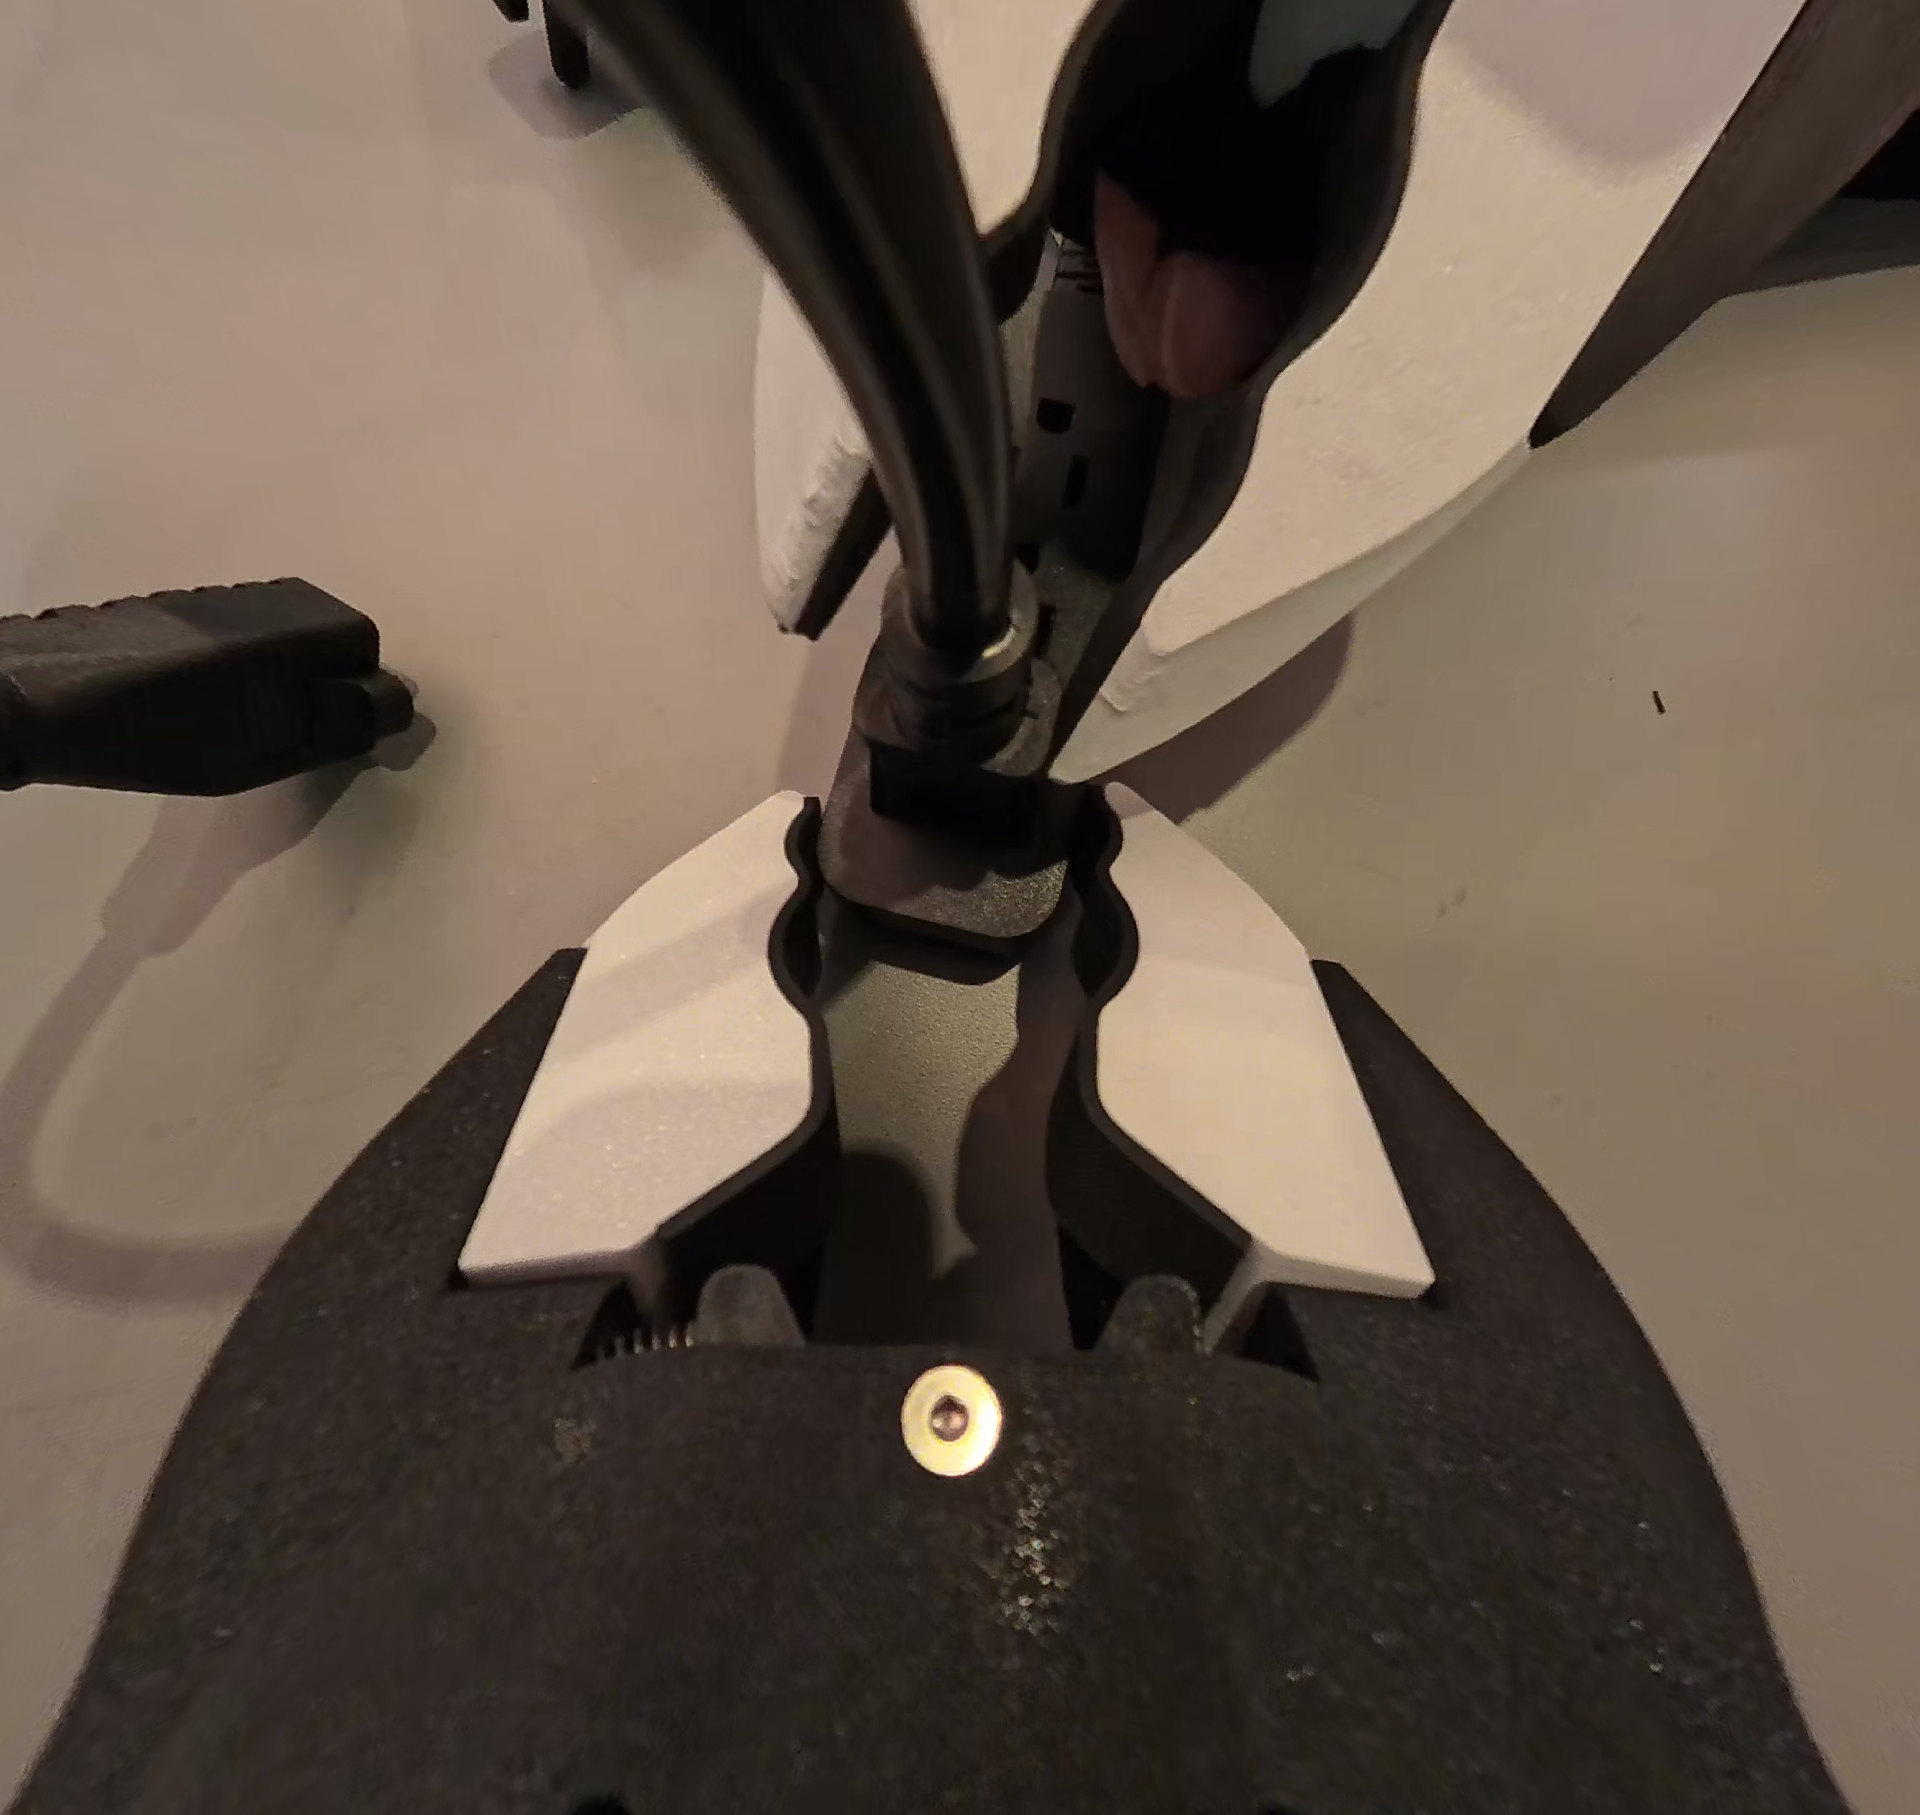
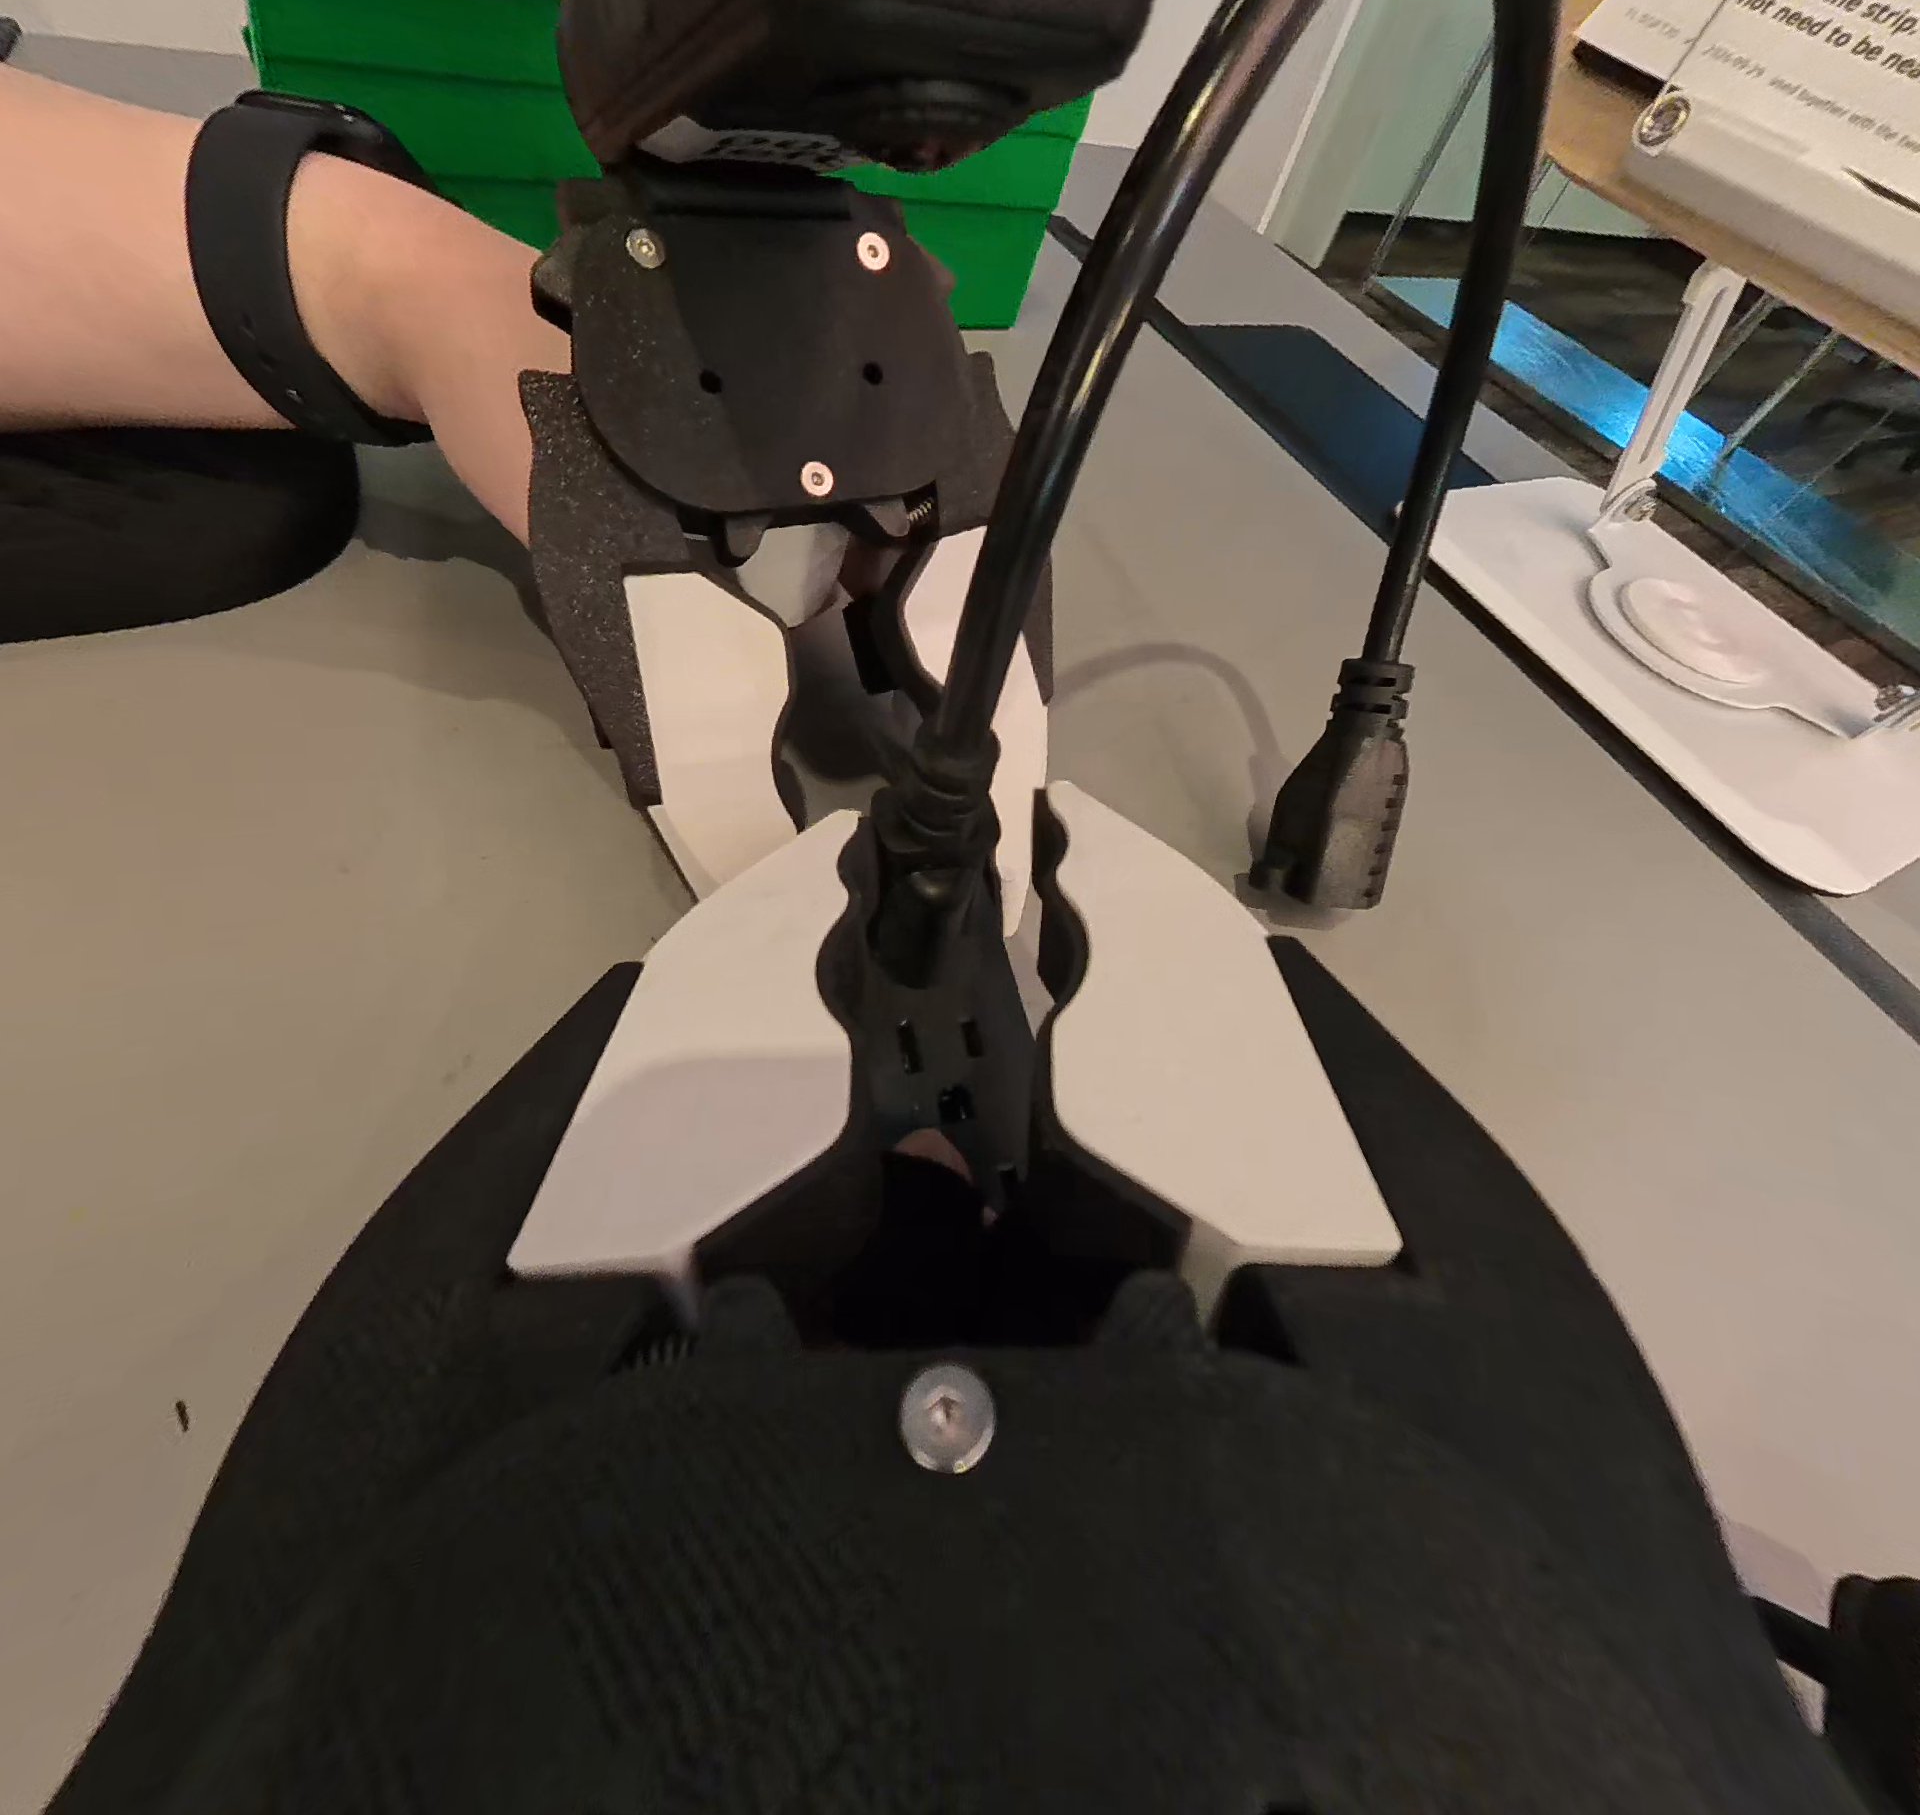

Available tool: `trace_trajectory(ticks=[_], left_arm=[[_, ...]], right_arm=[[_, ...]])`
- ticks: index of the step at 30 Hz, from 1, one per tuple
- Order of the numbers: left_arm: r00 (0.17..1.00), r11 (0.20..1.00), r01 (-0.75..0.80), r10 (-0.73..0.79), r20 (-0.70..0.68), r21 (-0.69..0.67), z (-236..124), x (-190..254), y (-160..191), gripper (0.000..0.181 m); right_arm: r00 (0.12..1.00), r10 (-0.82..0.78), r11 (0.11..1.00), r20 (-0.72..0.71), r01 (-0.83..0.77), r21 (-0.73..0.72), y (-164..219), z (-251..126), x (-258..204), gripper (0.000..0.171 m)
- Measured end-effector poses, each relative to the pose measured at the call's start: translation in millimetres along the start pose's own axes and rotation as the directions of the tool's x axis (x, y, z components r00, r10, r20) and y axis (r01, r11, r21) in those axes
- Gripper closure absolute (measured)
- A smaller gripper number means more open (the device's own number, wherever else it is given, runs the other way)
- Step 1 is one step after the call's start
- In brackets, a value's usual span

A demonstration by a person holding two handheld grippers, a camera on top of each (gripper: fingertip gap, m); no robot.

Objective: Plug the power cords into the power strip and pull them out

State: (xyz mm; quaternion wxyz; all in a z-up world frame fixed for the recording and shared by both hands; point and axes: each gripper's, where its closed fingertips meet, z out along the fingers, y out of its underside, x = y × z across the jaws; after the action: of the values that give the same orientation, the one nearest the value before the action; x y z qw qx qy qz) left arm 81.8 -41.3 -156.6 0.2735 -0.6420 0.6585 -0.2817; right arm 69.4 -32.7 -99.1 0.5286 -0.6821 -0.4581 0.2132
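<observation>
My right gripper (image 2: 951,830) is shut on a black power strip (image 2: 935,1059), socket face up, just above the grey table (image 2: 312,934). A dark grey plug (image 2: 920,882) sits in the strip. Its black cord (image 2: 1195,207) arches up and over to a socket end (image 2: 1340,809) standing on the table. My left gripper (image 1: 951,820) points down from above and is shut on the plug (image 1: 935,892). The strip (image 1: 1070,477) runs on beneath it into the right gripper (image 1: 977,664). The socket end lies at the left in the left wrist view (image 1: 187,685). The prongs are hidden.
A green bin (image 2: 416,51) stands at the back. A person's forearm with a black wristband (image 2: 260,259) lies on the table at the left. A white sheet with a clear stand (image 2: 1714,622) and a cardboard box bearing a printed sheet (image 2: 1766,51) are at the right. Across from one pair of fingers to the other is roughly 5 cm.
</observation>
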Motion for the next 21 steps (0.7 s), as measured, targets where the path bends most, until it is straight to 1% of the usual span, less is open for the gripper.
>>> trace_trajectory(ticks=[15, 16, 18, 19, 21], left_arm=[[1.0, 1.0, -0.005, 0.005, -0.003, 0.004, -0.2, 0.5, -0.5, 0.135], [1.0, 1.0, -0.007, 0.007, -0.003, -0.012, 0.3, 1.0, 0.5, 0.135], [1.0, 1.0, -0.004, 0.004, -0.002, -0.017, 1.4, 2.6, -0.3, 0.135], [1.0, 1.0, -0.012, 0.012, -0.011, -0.016, 2.4, 5.4, -1.2, 0.135], [1.0, 1.0, -0.012, 0.012, -0.012, -0.017, 3.3, 7.3, -2.0, 0.135]], right_arm=[[1.0, 0.024, 0.999, -0.005, -0.024, 0.036, -5.4, -2.5, 1.7, 0.139], [0.999, 0.04, 0.995, -0.013, -0.039, 0.087, -12.9, -6.1, 4.1, 0.138], [0.989, 0.148, 0.951, -0.029, -0.134, 0.277, -41.5, -25.5, 19.7, 0.145], [0.987, 0.153, 0.946, -0.05, -0.132, 0.297, -44.6, -31.4, 26.4, 0.152], [0.996, 0.083, 0.988, -0.028, -0.079, 0.134, -21.4, -23.6, 21.6, 0.151]])
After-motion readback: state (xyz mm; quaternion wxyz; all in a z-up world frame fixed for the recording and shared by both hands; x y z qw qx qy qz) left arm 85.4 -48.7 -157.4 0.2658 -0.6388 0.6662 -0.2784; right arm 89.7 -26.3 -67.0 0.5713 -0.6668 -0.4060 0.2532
